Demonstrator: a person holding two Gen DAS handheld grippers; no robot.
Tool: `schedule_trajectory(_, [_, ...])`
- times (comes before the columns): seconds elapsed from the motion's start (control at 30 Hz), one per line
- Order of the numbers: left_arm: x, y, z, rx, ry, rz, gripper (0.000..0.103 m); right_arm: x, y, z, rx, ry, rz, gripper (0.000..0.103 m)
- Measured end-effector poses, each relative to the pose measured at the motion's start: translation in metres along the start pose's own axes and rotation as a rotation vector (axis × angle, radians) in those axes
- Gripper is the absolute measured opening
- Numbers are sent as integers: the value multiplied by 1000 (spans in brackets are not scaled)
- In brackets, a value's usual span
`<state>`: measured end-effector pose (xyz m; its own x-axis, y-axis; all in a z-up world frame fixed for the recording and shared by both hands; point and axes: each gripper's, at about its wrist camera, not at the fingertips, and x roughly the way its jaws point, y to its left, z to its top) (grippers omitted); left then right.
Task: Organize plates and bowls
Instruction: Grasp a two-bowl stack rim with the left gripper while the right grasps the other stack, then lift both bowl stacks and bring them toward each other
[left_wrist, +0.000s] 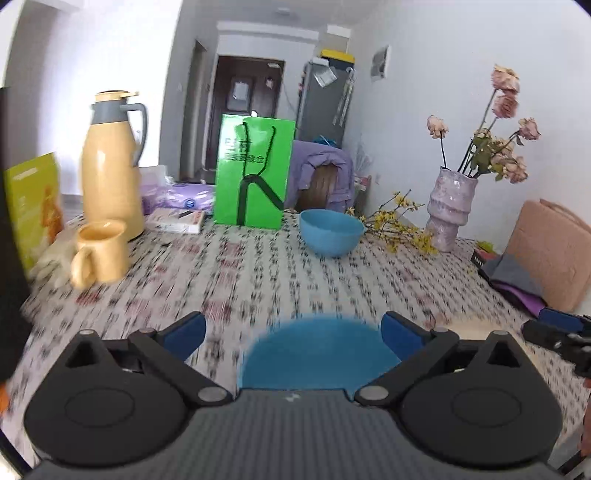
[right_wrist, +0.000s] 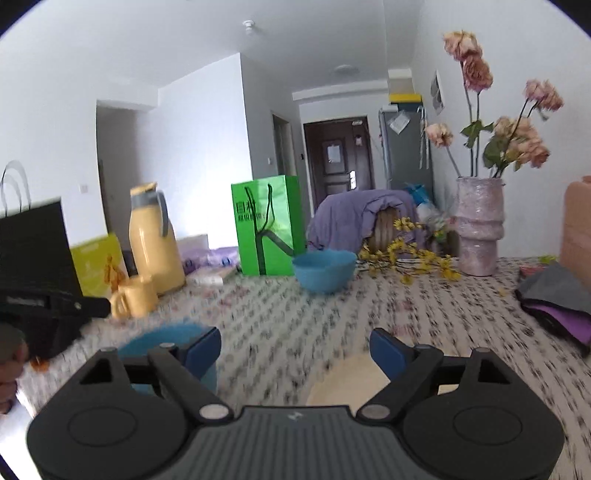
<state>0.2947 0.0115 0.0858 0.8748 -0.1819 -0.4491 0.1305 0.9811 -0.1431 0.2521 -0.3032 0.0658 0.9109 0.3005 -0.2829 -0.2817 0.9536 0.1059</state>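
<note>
A blue bowl (left_wrist: 330, 232) stands at the far side of the patterned table; it also shows in the right wrist view (right_wrist: 323, 271). A second blue dish (left_wrist: 319, 352) lies close under my left gripper (left_wrist: 293, 330), which is open and empty above it. The same dish shows in the right wrist view (right_wrist: 166, 341), left of my right gripper (right_wrist: 295, 350). My right gripper is open and empty. A cream plate (right_wrist: 347, 380) lies just below its right finger. The near table is blurred by motion.
A yellow thermos (left_wrist: 110, 166) and yellow mug (left_wrist: 99, 254) stand at the left. A green paper bag (left_wrist: 255, 171) stands at the back. A vase of dried flowers (left_wrist: 448, 208) and yellow sprigs (left_wrist: 402, 225) are at the right, with folded cloths (right_wrist: 557, 299) near the right edge.
</note>
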Motion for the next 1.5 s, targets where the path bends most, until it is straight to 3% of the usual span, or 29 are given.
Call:
schedule_trajectory(0.13, [58, 19, 53, -39, 109, 2, 103, 43, -31, 56, 60, 35, -2, 87])
schedule_trajectory(0.2, [86, 27, 78, -48, 147, -31, 103, 66, -45, 79, 88, 59, -14, 87])
schedule_trajectory(0.37, [163, 34, 135, -73, 262, -112, 103, 153, -88, 133, 204, 204, 10, 87])
schedule_trajectory(0.57, [276, 34, 181, -135, 333, -132, 102, 282, -129, 158, 402, 362, -1, 85])
schedule_trajectory(0.63, [312, 35, 186, -160, 349, -129, 100, 323, -133, 156, 426, 405, -26, 81])
schedule_trajectory(0.73, [356, 36, 185, -201, 407, -134, 85, 374, -136, 147, 452, 460, -40, 73])
schedule_trajectory(0.87, [399, 36, 179, -251, 402, -140, 84, 423, -138, 136, 462, 496, -59, 69])
schedule_trajectory(1.0, [431, 36, 168, -301, 400, -167, 71, 454, -139, 122, 466, 515, -72, 52])
schedule_trajectory(1.07, [445, 35, 160, -316, 423, -186, 61, 466, -141, 117, 460, 528, -83, 42])
schedule_trajectory(1.1, [449, 34, 157, -318, 431, -194, 50, 469, -142, 114, 459, 532, -89, 30])
schedule_trajectory(1.17, [454, 30, 151, -311, 441, -220, 33, 475, -142, 109, 448, 545, -102, 17])
schedule_trajectory(1.27, [454, 22, 144, -235, 426, -189, 16, 476, -143, 108, 434, 537, -109, 17])
schedule_trajectory(1.4, [452, 29, 144, -274, 452, -204, 13, 471, -145, 112, 436, 526, -118, 14])
schedule_trajectory(1.5, [439, 26, 149, -253, 429, -197, 13, 464, -139, 116, 412, 528, -115, 13])
